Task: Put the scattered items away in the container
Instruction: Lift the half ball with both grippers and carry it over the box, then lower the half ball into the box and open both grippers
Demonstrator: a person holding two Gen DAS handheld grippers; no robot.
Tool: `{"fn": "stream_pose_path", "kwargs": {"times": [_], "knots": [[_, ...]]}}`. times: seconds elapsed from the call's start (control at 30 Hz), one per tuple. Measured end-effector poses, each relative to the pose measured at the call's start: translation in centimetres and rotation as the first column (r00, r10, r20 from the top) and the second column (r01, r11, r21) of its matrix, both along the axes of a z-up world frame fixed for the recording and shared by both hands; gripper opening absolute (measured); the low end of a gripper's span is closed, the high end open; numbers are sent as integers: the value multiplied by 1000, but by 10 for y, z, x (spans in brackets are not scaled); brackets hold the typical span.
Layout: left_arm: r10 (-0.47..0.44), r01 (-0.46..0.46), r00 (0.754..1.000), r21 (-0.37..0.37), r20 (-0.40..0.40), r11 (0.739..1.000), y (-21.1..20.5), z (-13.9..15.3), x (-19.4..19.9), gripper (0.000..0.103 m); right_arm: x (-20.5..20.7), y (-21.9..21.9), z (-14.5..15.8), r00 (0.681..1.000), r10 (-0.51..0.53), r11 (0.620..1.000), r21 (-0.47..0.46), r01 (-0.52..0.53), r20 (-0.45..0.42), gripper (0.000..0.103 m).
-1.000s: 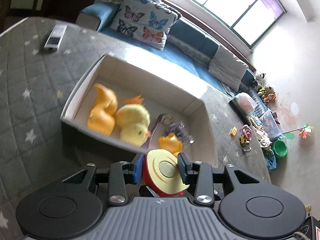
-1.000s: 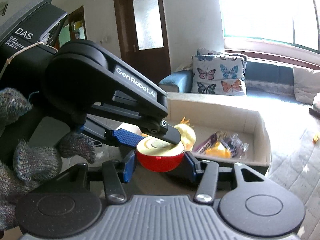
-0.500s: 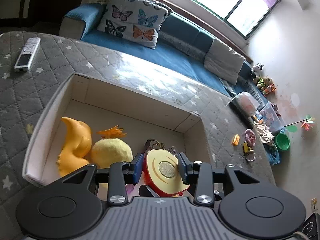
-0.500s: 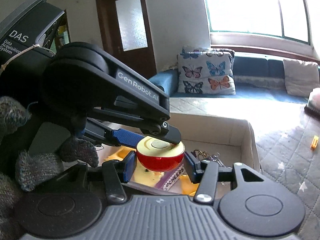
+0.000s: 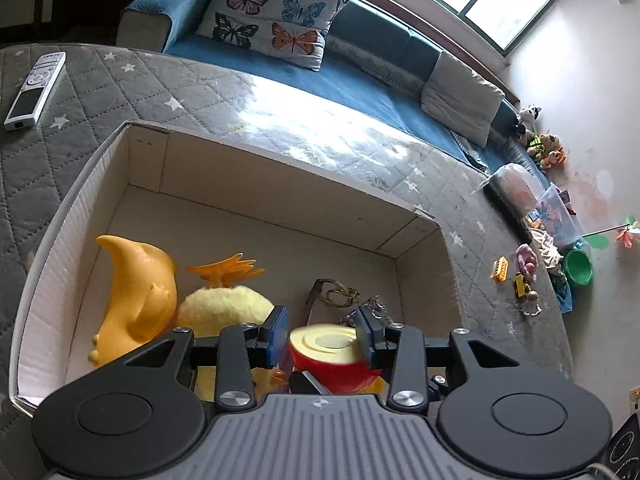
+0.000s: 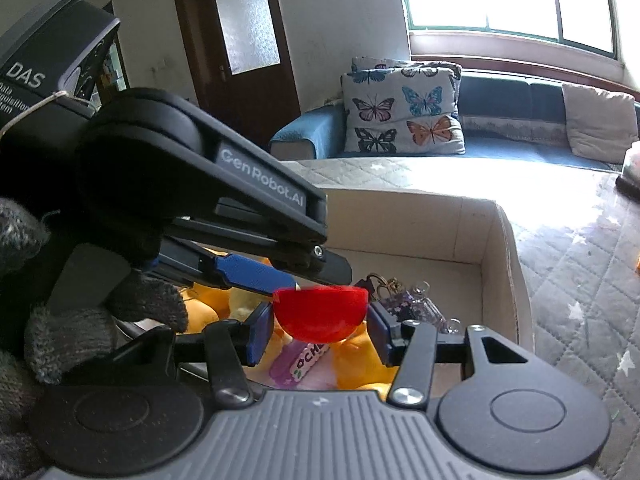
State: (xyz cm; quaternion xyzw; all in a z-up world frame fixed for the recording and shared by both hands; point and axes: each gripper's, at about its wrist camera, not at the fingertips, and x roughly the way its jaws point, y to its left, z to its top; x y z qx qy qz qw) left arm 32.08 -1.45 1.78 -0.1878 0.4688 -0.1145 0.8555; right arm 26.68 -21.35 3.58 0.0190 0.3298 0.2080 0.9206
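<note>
left tool (image 5: 322,338) | opened since 0.5 s ago | red half-apple toy (image 5: 332,360) loose, tipped flat, over box (image 5: 280,184)

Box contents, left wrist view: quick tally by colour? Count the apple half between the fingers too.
Yellow/orange: 2, the plastic duck and the plush chick
Red: 1, the apple half, over the box between the left gripper fingers
Dark/metallic: 1, a keyring cluster, individual pieces too tangled to count
Total: 4 that this view shows; the gripper hides more of the box floor.
</note>
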Motion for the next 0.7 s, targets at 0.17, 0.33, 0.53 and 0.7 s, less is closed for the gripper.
{"fn": "stream_pose_path", "kwargs": {"times": [0.17, 0.33, 0.53, 0.7], "knots": [[-5, 4, 1000, 10, 10, 1000, 0, 1, -3, 40, -1, 1, -1, 1000, 6, 1000, -9, -6, -3, 52], [-4, 3, 1000, 15, 24, 1000, 2, 4, -9, 40, -3, 2, 0, 1000, 8, 1000, -21, -8, 2, 52], [3, -4, 999, 25, 39, 1000, 5, 8, -17, 40, -10, 2, 4, 1000, 13, 1000, -25, -13, 11, 54], [14, -17, 998, 40, 59, 999, 9, 13, -28, 40, -15, 2, 7, 1000, 13, 1000, -28, -13, 22, 60]]}}
